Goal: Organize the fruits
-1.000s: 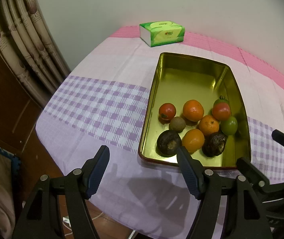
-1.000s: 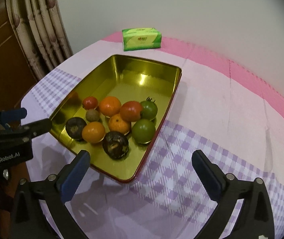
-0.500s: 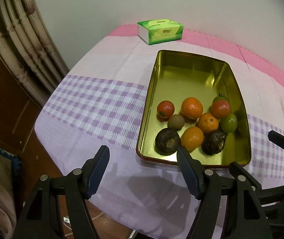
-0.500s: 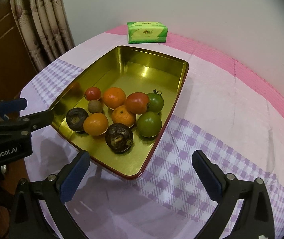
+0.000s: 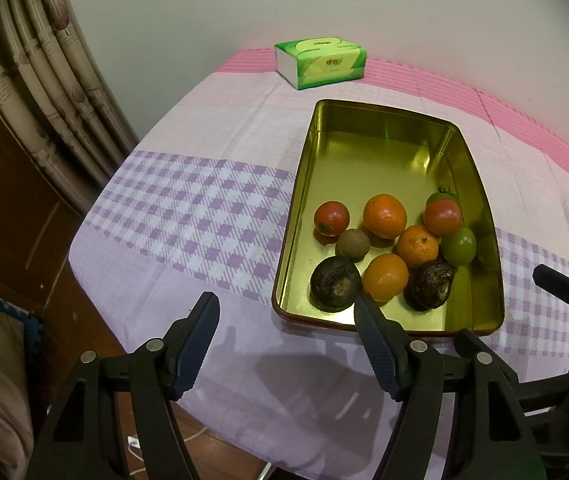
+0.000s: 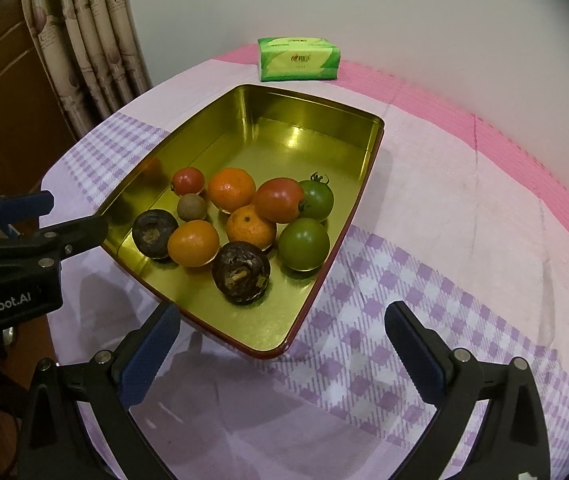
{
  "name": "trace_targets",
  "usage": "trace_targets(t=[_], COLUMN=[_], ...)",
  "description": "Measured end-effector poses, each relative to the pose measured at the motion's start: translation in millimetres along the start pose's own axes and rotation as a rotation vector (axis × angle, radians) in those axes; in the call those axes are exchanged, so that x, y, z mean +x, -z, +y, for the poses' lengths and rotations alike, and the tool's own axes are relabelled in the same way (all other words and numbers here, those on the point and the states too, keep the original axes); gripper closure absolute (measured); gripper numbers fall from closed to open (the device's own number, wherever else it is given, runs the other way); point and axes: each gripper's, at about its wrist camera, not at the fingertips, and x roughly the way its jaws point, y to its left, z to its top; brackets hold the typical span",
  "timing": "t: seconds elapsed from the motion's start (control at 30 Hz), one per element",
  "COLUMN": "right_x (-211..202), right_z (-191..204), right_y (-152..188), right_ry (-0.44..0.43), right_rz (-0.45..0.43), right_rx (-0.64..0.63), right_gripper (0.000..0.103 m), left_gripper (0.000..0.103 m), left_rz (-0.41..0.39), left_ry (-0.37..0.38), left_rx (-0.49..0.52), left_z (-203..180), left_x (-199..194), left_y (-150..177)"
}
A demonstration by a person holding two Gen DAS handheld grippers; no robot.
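nine fruits [image 6: 240, 224], one tin [image 6: 316, 120], one tissue pack [image 6: 299, 59]

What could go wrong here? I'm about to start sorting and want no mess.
The fruits touch in one tight cluster, so a tool closing on one may roll its neighbours. The two dark wrinkled ones look soft and might squash. The tin sits loose on the cloth near the table's edge; a nudge could slide it.
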Motion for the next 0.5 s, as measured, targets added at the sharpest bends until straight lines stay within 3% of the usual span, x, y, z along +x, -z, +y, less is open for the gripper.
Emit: trace_targets(t=[0.5], right_x=[0.7], right_z=[-0.6], right_y=[0.5], right_ry=[0.000], right_rz=[-0.002], right_rx=[0.001], right_gripper=[0.002], left_gripper=[0.033], left_rz=[0.015], left_ry=[0.018], left_rx=[0.002], left_z=[1.8], left_x=[3.7], left_y=[0.9])
